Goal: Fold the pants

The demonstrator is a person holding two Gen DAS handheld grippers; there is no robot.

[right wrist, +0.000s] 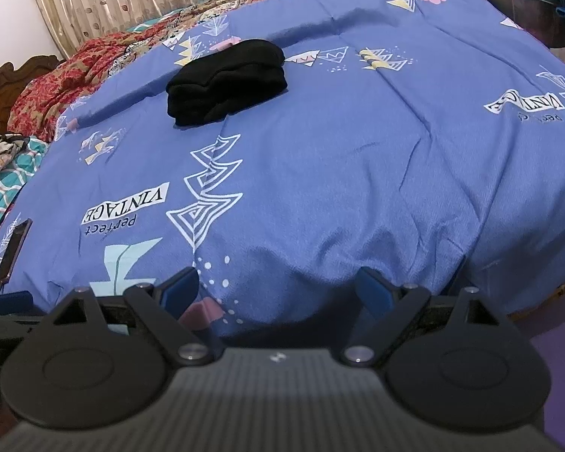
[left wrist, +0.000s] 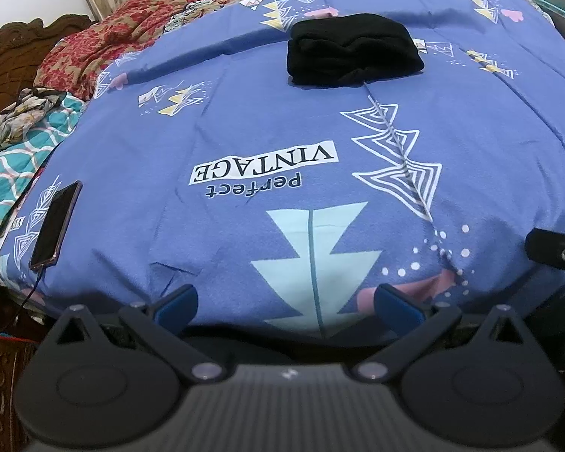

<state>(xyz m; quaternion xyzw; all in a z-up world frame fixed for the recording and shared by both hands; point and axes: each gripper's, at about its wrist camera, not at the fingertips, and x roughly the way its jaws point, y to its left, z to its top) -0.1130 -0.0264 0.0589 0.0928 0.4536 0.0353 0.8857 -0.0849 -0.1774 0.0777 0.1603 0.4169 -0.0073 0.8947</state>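
The black pants (left wrist: 352,54) lie as a compact, stacked bundle far out on the blue patterned bedspread (left wrist: 245,120), well ahead of both tools and touched by neither. From the left gripper (left wrist: 286,303) the bundle sits almost straight ahead, a little to its right; from the right gripper (right wrist: 278,293) it sits ahead and off to the left. So the left gripper looks the better lined up of the two, though both are well apart from the cloth, hanging back at the near edge of the bed. The bundle's long side runs across the line of the fingers rather than along it, with its layered edge turned toward the tools.

Both grippers stand with their blue pads spread wide and nothing between them; only bedspread shows in the gap.

Judging by the neat layers, the folding looks done or nearly so. Any further move would mean a long reach forward over the "Perfect VINTAGE" print (left wrist: 263,167).

A phone (left wrist: 56,224) on its cable lies well to the left of the left gripper, clear of that path.
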